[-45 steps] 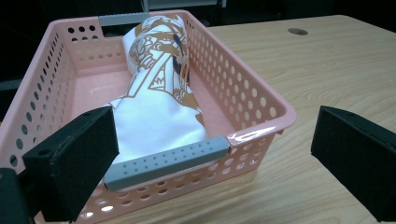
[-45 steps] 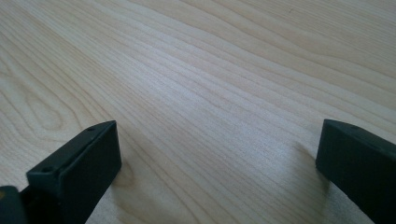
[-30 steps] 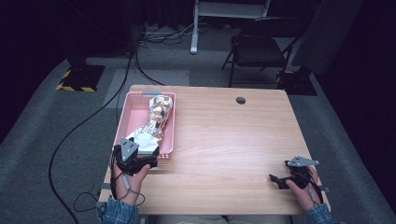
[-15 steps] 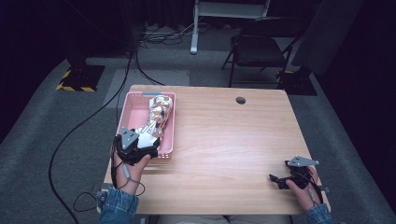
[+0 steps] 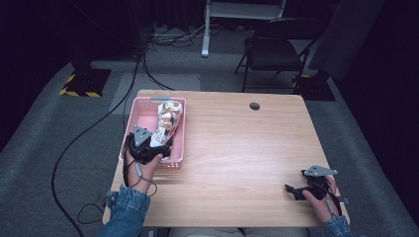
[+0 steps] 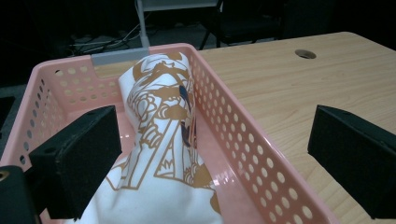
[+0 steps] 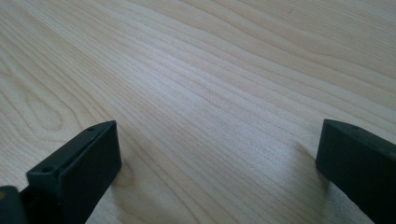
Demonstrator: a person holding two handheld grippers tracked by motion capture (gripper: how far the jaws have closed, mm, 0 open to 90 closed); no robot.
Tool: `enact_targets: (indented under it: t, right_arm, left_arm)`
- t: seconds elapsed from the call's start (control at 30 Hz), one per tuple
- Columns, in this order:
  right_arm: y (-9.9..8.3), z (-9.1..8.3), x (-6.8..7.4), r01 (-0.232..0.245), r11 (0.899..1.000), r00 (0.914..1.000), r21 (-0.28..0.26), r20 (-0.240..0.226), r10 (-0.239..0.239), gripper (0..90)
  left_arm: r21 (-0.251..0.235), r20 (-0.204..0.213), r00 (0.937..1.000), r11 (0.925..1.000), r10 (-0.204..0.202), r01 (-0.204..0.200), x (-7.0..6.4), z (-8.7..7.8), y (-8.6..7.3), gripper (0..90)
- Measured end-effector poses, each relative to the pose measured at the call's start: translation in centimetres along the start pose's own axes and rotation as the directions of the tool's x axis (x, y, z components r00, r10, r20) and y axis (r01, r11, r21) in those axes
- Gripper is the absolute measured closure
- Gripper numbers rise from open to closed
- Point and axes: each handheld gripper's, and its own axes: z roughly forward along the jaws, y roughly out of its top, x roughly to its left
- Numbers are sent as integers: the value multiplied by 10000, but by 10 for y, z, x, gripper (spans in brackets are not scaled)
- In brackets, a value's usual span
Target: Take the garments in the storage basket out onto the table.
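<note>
One pink basket (image 5: pixel 127 129) stands at the left edge of the bench (image 5: pixel 237 148), toward the far left corner, and one white cloth bag printed in orange-brown (image 5: pixel 165 123) lies inside it, running along its length from the near end almost to the far wall. Two claws are at work. The left claw (image 5: pixel 148 148) hangs over the near end of the basket, released, its jaws spread wide to either side of the bag (image 6: pixel 159 140) without touching it; in the left gripper view the right-hand jaw stands outside the basket's perforated side wall (image 6: pixel 243 144), which lies between that jaw and the cloth. The right claw (image 5: pixel 295 190) rests low at the near right corner of the bench, well apart from the basket, also released, with bare wood (image 7: pixel 210 102) between its jaws. One round hole (image 5: pixel 254 105) sits near the far edge. The bag's near end is cut off at the bottom of the left gripper view, and its printed design is hard to make out from above.
</note>
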Motion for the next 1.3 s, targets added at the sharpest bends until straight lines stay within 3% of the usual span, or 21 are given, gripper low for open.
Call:
enact_targets:
  t: [0.23,0.9,1.3]
  right_arm:
    - [0,0,0,0,10000,10000,-1,-1,0,0]
    - [0,0,0,-2,10000,10000,-4,-2,2,0]
    - [0,0,0,3,10000,10000,-3,-1,-3,0]
  left_arm:
    - [118,93,9999,9999,-69,67,3,13,5,25]
    - [700,-164,9997,9973,-205,216,23,48,13,43]
    - [1179,-106,9983,9913,-580,588,32,75,12,45]
